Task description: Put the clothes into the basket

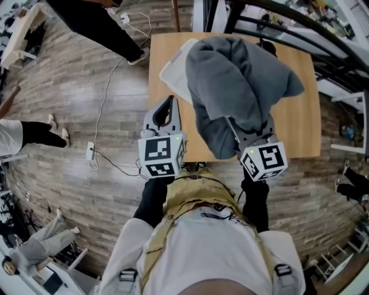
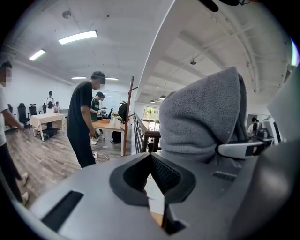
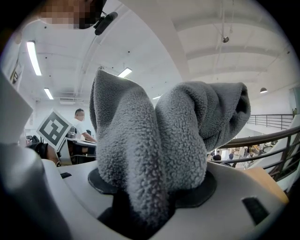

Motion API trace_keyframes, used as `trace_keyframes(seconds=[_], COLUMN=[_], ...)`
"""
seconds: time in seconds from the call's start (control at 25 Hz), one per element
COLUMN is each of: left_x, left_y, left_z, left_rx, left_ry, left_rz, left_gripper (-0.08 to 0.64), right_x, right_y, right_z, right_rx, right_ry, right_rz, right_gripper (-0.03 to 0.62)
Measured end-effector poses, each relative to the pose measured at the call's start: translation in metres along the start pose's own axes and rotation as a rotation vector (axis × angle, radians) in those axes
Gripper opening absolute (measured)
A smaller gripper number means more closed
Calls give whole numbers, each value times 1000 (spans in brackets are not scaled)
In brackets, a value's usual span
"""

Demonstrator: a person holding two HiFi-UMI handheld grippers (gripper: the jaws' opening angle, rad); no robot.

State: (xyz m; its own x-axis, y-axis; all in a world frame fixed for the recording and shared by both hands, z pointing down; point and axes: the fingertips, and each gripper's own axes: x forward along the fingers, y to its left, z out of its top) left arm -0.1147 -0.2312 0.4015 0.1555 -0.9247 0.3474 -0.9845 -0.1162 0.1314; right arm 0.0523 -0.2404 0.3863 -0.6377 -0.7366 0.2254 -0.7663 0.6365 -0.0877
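A grey fleece garment (image 1: 236,80) hangs bunched over the wooden table (image 1: 300,124), and my right gripper (image 1: 245,131) is shut on its lower folds. In the right gripper view the fleece (image 3: 154,136) fills the space between the jaws and rises above them. My left gripper (image 1: 168,105) is to the left of the garment, over the table's near left corner, shut and holding nothing. In its own view the left gripper (image 2: 150,158) shows pads meeting at the tips, with the fleece (image 2: 206,117) to its right. A white thing (image 1: 174,72) lies partly under the garment; I cannot tell whether it is the basket.
The table's near edge (image 1: 173,160) is just in front of the person's body. A white cable and power strip (image 1: 90,151) lie on the wooden floor at left. People stand at the left and top left. A black railing (image 1: 288,17) runs behind the table at upper right.
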Motion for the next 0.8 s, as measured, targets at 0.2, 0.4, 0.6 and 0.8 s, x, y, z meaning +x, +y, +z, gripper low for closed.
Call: trace_keyframes(seconds=[0.2, 0.4, 0.6, 0.8], left_x=[14, 33, 47, 58], left_y=[3, 7, 16, 17], left_z=[-9, -15, -18, -37], left_rx=[-20, -38, -55, -76], left_ry=[47, 88, 114, 166], left_rz=[4, 7, 28, 38], left_gripper=[-2, -2, -2, -2], right_x=[13, 33, 54, 72], right_y=[-15, -27, -34, -41], right_z=[2, 3, 5, 5], right_rx=[-30, -58, -96, -127], right_ry=[18, 34, 44, 64], right_rz=[-4, 0, 7, 31], right_gripper=[311, 313, 313, 313])
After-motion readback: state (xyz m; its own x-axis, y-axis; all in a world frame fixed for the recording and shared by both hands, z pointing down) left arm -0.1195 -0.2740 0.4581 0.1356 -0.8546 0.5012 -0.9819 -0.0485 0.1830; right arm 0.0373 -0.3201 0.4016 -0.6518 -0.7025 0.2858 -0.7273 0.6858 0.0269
